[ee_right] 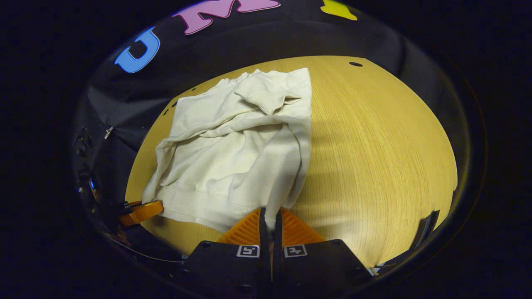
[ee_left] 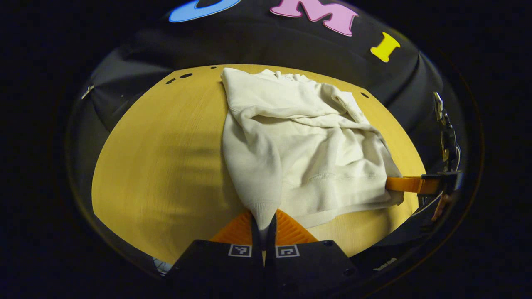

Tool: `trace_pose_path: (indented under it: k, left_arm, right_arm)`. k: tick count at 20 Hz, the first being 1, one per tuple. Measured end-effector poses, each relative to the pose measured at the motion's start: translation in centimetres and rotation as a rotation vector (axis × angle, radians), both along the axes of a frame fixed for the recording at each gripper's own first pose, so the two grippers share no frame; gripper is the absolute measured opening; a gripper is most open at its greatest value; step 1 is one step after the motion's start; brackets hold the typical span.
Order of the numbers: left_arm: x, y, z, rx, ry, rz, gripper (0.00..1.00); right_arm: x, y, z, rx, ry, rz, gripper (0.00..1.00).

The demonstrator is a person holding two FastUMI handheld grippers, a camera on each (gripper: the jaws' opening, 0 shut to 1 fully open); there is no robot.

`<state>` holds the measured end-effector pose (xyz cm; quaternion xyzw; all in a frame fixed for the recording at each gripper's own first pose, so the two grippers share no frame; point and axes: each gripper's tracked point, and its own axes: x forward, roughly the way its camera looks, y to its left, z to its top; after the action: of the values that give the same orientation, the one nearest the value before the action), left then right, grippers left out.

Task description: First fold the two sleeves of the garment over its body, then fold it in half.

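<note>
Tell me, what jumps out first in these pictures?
A rumpled cream garment lies on a yellow wooden table, its sleeves drawn across its body. The left tongs pinch a ribbed cuff at the near edge. The right tongs are likewise shut on cloth at the garment's near edge.

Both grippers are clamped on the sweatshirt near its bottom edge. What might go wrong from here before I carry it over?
1. The left gripper pinches only the ribbed cuff tip of the cream sweatshirt, so the fabric may slip free.
2. The sleeves lie bunched and creased across the body, so folding now could lock in wrinkles.
3. The garment's far edge sits near the back rim of the light wooden table; pushing forward might send it over.
</note>
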<state>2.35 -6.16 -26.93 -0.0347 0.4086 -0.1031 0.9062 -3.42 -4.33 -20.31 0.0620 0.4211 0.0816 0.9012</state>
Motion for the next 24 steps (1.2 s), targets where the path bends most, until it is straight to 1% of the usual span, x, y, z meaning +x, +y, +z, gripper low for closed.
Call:
trace_pose_path:
  k: [1, 3, 5, 8, 10, 11, 14, 17, 20, 24]
  left_arm:
    - [0.1, 0.1, 1.5, -0.041, -0.005, 0.011, 0.06]
    - [0.5, 0.2, 3.3, -0.078, -0.018, 0.025, 0.06]
    - [2.0, 0.2, 5.4, -0.101, -0.055, 0.039, 0.06]
    - [4.3, 0.2, 8.6, -0.138, -0.092, 0.054, 0.06]
    - [6.9, -0.9, 10.9, -0.197, -0.091, 0.060, 0.06]
    - [9.3, -0.9, 12.5, -0.198, -0.116, 0.063, 0.06]
    - [13.6, -1.0, 15.4, -0.189, -0.145, 0.053, 0.06]
    - [16.6, -1.0, 16.5, -0.193, -0.133, 0.068, 0.06]
    - [20.3, -0.8, 16.9, -0.211, -0.099, 0.096, 0.06]
    - [25.8, -0.4, 14.9, -0.200, -0.049, 0.126, 0.06]
  right_arm:
    - [0.5, 0.4, 1.3, 0.023, -0.015, -0.009, 0.07]
    - [1.9, 1.0, 3.2, 0.069, -0.039, -0.025, 0.06]
    - [3.3, 1.6, 4.6, 0.101, -0.056, -0.034, 0.06]
    - [6.2, 2.2, 6.7, 0.107, -0.093, -0.027, 0.06]
    - [9.9, 2.9, 9.6, 0.104, -0.147, -0.004, 0.06]
    - [11.3, 3.3, 10.8, 0.110, -0.169, 0.003, 0.06]
    - [16.1, 3.9, 13.7, 0.125, -0.215, 0.010, 0.06]
    - [19.7, 4.1, 15.2, 0.158, -0.234, -0.017, 0.06]
    - [23.2, 3.8, 15.6, 0.139, -0.254, -0.032, 0.06]
    - [28.7, 3.7, 14.0, 0.106, -0.253, -0.054, 0.06]
